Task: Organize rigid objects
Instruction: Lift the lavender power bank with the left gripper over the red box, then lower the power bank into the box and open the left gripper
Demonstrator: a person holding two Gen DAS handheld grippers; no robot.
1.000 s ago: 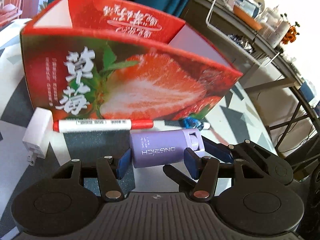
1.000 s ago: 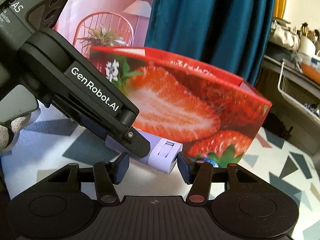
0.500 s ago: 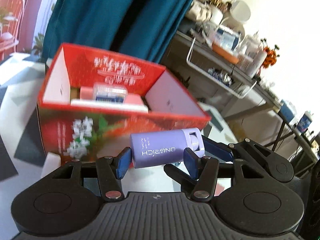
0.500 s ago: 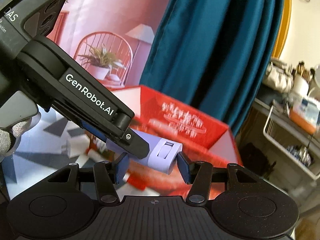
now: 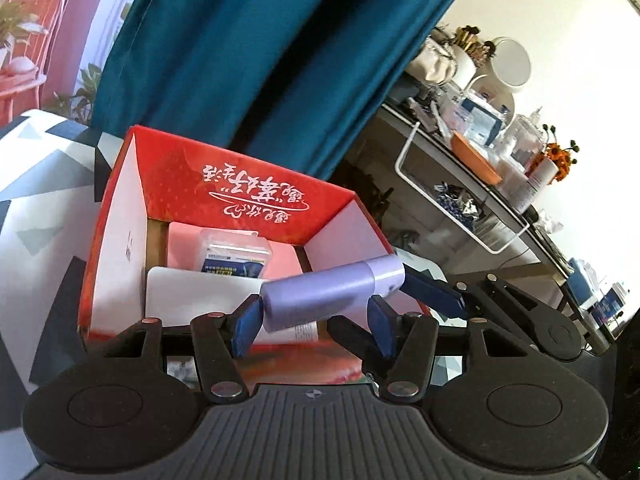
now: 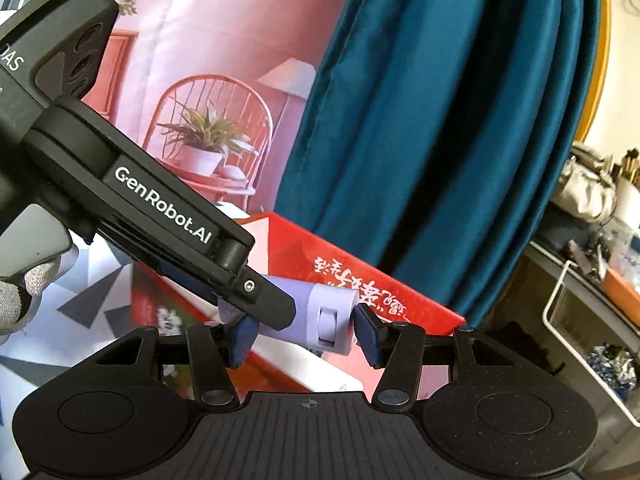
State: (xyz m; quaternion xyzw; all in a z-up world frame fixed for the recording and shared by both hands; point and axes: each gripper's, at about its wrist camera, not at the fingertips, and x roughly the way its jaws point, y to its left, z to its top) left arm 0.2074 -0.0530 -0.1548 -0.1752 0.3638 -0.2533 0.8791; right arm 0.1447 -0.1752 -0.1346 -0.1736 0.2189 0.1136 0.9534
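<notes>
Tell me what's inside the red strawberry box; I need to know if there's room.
Inside the red strawberry box: a clear plastic case on a pink flat item, plus a white flat item. The purple cylinder and grippers hide the near right corner.

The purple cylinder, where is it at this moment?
The purple cylinder is held in the air between both grippers, just above the near edge of the open red box, in both wrist views.

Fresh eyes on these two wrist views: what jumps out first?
A lilac cylinder held across the middle of both views, the left gripper gripping its body and the right gripper its paler cap end. Right behind and below it sits an open red strawberry-print box already holding flat packages, with a teal curtain filling the background.
</notes>
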